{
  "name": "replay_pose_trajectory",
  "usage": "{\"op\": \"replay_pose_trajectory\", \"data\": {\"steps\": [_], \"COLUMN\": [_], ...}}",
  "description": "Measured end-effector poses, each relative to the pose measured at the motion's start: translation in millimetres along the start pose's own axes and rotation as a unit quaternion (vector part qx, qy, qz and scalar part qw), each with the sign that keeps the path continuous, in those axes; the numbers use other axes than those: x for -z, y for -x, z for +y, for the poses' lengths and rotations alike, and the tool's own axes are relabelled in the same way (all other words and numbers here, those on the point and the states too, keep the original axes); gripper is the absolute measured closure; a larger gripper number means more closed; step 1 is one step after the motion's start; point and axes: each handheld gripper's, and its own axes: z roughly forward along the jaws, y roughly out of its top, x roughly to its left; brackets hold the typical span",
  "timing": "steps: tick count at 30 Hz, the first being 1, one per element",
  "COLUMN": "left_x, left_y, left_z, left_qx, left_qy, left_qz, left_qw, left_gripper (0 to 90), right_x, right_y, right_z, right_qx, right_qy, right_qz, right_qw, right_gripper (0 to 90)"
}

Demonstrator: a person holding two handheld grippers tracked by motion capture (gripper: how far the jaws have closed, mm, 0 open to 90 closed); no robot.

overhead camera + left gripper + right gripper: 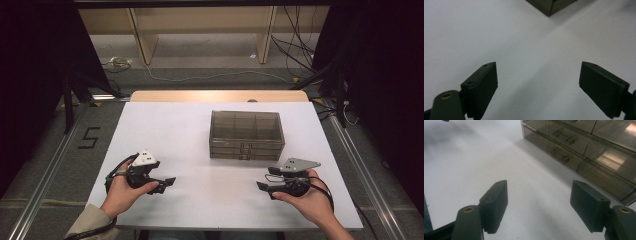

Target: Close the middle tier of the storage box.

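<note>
The left gripper (167,182) and the right gripper (261,187) rest low over the white tabletop (165,130), each with its jaws spread wide and nothing between them. The smoky translucent compartment box (246,135), with two clasps on its front face, stands ahead of the right gripper and slightly toward the middle; from the left gripper it lies farther off, ahead and across to the other side. In the right gripper view the box's clasps (564,137) sit just beyond the right-hand jaw.

The likeliest trouble is the box sliding: the tabletop looks smooth, so a one-sided push on a clasp could shove the whole case away rather than free the latch. A wide-open jaw could also catch the lid edge and tip the box.

The white sheet covers a wooden table whose far edge (220,95) shows beyond it. Dark floor surrounds it, with metal rails (45,165) on both sides, loose cables (295,45) and a pale wooden frame (145,40) behind.
</note>
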Motion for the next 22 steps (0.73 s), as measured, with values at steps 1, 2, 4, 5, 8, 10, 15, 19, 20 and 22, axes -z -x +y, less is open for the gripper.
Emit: {"op": "replay_pose_trajectory", "data": {"steps": [1,2,4,5,8,10,15,19,20,22], "left_x": [0.0,0.0,-0.2,-0.3,-0.5,-0.9,-1.0,-1.5,-1.6,-2.1], "left_y": [0.1,0.2,0.4,0.4,0.5,0.5,0.1,-0.3,-0.4,-1.3], "left_z": [0.0,0.1,0.0,-0.2,-0.1,-0.2,-0.5,-0.9,-0.9,-0.9], "left_qx": [0.000,0.000,0.000,0.000,0.001,0.001,0.000,0.000,0.000,-0.001], "left_qy": [0.000,0.000,-0.001,-0.001,-0.001,-0.001,-0.004,-0.006,-0.007,-0.007], "left_qz": [-0.001,-0.001,-0.001,-0.001,-0.001,-0.001,-0.002,-0.002,-0.002,-0.002], "left_qw": [1.0000,1.0000,1.0000,1.0000,1.0000,1.0000,1.0000,1.0000,1.0000,1.0000], "left_gripper": [15.5,15.5,15.5,15.5,15.5,15.5,15.5,15.5,15.5,15.5], "right_x": [0.1,0.3,0.7,0.9,0.7,-0.3,-1.2,-1.1,-0.9,-0.7], "right_y": [-0.2,-0.4,-0.6,-0.8,-1.2,-1.9,-2.7,-2.9,-3.1,-3.2], "right_z": [-0.6,-1.3,-3.2,-3.6,-6.2,-7.9,-8.4,-8.5,-8.3,-8.0], "right_qx": [0.001,0.001,0.000,-0.001,0.002,0.001,0.003,0.002,0.003,0.003], "right_qy": [-0.002,-0.004,-0.008,-0.010,-0.024,-0.035,-0.040,-0.039,-0.038,-0.036], "right_qz": [0.000,0.000,0.003,0.004,0.005,0.010,0.012,0.015,0.015,0.017], "right_qw": [1.0000,1.0000,1.0000,0.9999,0.9997,0.9993,0.9991,0.9991,0.9992,0.9992], "right_gripper": [31.5,31.6,31.8,31.9,32.3,32.3,32.6,32.6,32.6,32.6]}}
